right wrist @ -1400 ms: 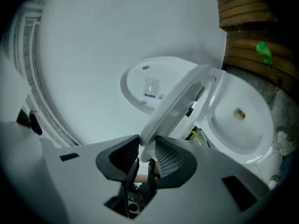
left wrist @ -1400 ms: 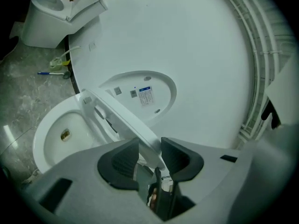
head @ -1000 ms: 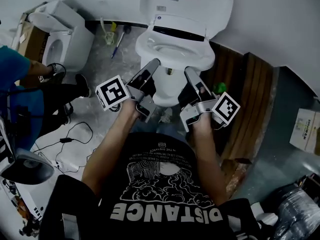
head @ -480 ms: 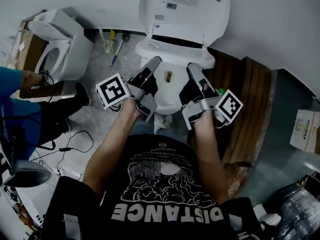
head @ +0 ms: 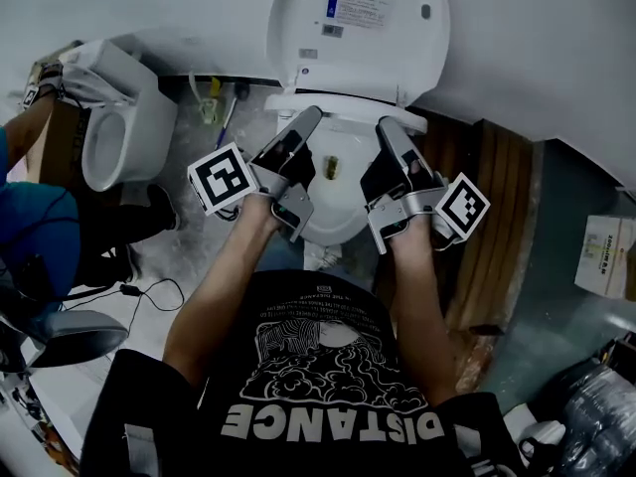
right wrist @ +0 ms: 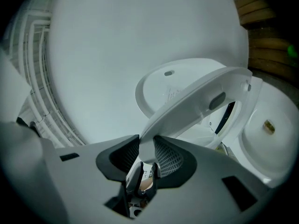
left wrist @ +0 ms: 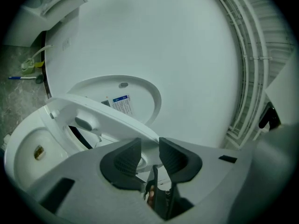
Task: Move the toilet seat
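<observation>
Gripping toilet seat (right wrist: 189, 102): R gripper (right wrist: 146, 149), L gripper (left wrist: 149, 149) just tightened; front prob. angled up.

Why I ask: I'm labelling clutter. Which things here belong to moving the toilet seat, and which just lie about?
Job: toilet seat, partly raised; upright lid behind it; toilet bowl beneath.
Lying about: second toilet; blue pen; black cable; cardboard box; wooden planks.

Tilted toilet seat (right wrist: 201, 99) rim tight in right hand-held gripper (right wrist: 146, 149)
</observation>
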The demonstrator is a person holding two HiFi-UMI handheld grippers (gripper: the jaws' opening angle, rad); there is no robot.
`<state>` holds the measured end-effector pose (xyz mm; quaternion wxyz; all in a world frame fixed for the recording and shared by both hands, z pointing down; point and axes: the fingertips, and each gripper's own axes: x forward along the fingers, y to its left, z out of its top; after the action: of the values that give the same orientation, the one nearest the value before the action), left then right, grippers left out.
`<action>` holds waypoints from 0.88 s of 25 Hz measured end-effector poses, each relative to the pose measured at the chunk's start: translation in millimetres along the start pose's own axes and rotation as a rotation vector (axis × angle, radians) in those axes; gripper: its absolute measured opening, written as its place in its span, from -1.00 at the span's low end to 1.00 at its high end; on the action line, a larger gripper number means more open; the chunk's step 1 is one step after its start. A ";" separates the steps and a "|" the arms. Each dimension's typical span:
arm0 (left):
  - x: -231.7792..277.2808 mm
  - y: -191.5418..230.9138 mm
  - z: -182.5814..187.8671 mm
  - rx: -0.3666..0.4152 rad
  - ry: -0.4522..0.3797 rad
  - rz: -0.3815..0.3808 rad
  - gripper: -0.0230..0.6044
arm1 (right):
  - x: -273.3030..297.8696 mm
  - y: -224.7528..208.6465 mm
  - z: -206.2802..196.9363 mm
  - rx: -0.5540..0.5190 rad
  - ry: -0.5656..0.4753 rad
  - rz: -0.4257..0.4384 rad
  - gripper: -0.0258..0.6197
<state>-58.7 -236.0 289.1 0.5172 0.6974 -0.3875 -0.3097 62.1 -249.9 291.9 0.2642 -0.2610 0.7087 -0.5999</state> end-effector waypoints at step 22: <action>-1.0 -8.0 1.7 0.074 -0.018 -0.026 -0.76 | 3.6 14.4 2.4 -0.152 0.029 0.026 -0.69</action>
<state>-58.9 -234.7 281.0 0.4834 0.7181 -0.3945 -0.3081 60.4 -252.0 277.1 0.2410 -0.2622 0.7593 -0.5446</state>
